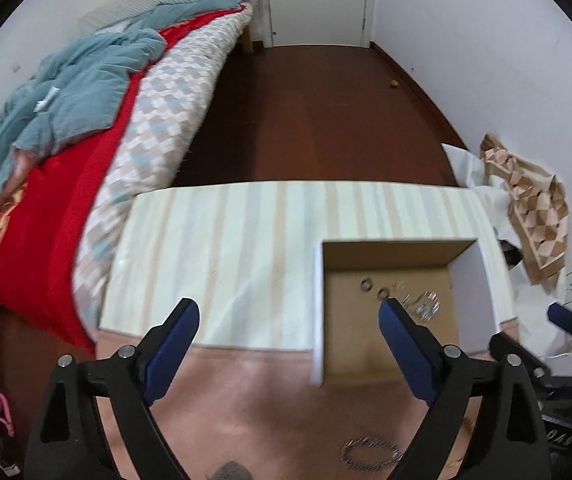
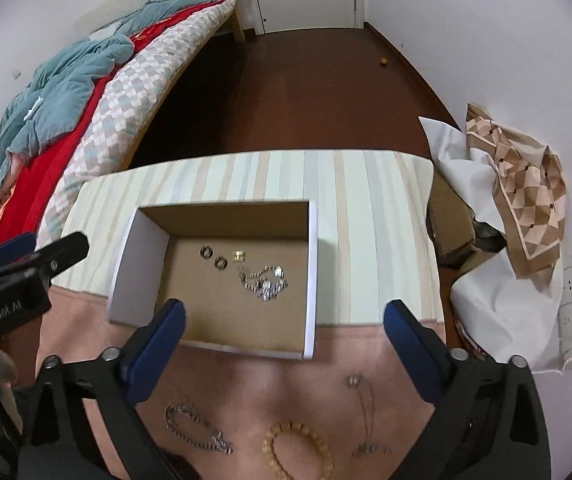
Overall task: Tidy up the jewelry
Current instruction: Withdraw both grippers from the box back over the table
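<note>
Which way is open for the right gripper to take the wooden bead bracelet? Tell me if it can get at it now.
Probably yes. The right gripper is open and empty, and the wooden bead bracelet lies flat on the pink cloth just below its fingers, outside the box, with nothing covering it. The chains on either side lie apart from it.

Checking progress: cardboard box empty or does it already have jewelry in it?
Not empty. The open cardboard box holds two silver rings, a gold ring and a silver chain on its floor.

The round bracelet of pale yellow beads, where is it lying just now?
In the right wrist view, the round bracelet of pale yellow beads lies on the pink cloth outside the open cardboard box, between a silver chain bracelet and a thin silver necklace.
</note>
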`<act>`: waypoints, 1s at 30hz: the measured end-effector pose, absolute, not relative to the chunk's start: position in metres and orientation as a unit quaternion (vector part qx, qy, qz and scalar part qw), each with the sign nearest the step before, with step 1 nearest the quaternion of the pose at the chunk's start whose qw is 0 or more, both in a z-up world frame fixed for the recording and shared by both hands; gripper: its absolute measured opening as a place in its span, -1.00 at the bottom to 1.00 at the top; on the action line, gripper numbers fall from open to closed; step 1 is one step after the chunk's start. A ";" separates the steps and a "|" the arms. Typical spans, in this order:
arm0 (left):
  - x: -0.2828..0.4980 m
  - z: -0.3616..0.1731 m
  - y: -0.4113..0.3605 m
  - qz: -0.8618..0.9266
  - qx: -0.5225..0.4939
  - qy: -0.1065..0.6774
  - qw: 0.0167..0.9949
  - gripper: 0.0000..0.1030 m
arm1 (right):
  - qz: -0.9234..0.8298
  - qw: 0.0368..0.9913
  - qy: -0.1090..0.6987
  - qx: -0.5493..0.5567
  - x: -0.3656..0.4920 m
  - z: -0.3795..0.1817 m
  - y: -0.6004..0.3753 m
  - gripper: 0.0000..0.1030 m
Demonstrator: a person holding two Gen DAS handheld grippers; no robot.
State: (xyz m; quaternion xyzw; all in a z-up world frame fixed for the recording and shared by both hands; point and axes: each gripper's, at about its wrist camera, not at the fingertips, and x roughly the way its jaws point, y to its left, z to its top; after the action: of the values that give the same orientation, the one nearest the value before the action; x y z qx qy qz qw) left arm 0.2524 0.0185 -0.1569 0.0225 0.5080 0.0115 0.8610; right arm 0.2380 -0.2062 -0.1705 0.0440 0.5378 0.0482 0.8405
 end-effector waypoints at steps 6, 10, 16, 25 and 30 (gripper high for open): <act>0.221 -0.150 0.022 0.030 0.040 0.496 0.867 0.98 | 0.022 0.848 0.529 0.021 0.212 -0.159 -0.202 1.00; 0.206 -0.135 0.026 0.034 0.032 0.479 0.877 0.98 | 0.017 0.853 0.521 0.020 0.198 -0.145 -0.200 1.00; 0.186 -0.110 0.032 0.036 0.023 0.458 0.888 0.98 | 0.013 0.868 0.497 0.016 0.179 -0.114 -0.197 1.00; 0.151 -0.078 0.032 0.033 0.019 0.430 0.902 0.98 | 0.007 0.884 0.467 0.015 0.147 -0.073 -0.195 1.00; 0.138 -0.075 0.027 0.040 0.017 0.431 0.901 0.98 | 0.013 0.886 0.461 0.043 0.131 -0.068 -0.206 1.00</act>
State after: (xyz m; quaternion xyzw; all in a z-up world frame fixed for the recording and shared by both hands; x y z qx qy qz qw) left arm 0.1375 0.0270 -0.0749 0.0165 0.4313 0.0399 0.9012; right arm 0.1311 -0.2061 -0.0680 0.0431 0.4607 0.0134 0.8864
